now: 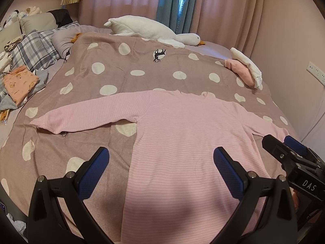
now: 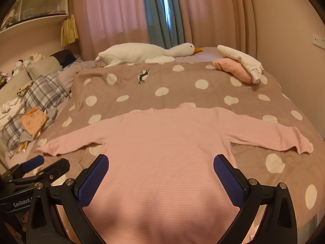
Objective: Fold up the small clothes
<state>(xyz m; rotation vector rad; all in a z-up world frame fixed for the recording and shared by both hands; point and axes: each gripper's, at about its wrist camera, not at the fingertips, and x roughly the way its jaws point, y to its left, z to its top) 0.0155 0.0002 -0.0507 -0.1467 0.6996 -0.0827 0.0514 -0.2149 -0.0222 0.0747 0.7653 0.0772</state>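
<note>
Two tongs, left (image 1: 161,169) and right (image 2: 161,178), both spread | one pink shirt (image 1: 182,142) flat | two sleeves out

Both grippers hover side by side, the left gripper (image 1: 161,167) and right gripper (image 2: 161,174) with jaws spread wide, holding nothing.

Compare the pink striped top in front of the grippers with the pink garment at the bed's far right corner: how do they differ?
The pink striped top lies spread flat, sleeves out to both sides; the pink garment is folded into a compact bundle. The top has nothing on it; the folded garment has a white folded piece resting on it. The top shows fine stripes; the other looks plain. Both lie on the polka-dot blanket.
</note>
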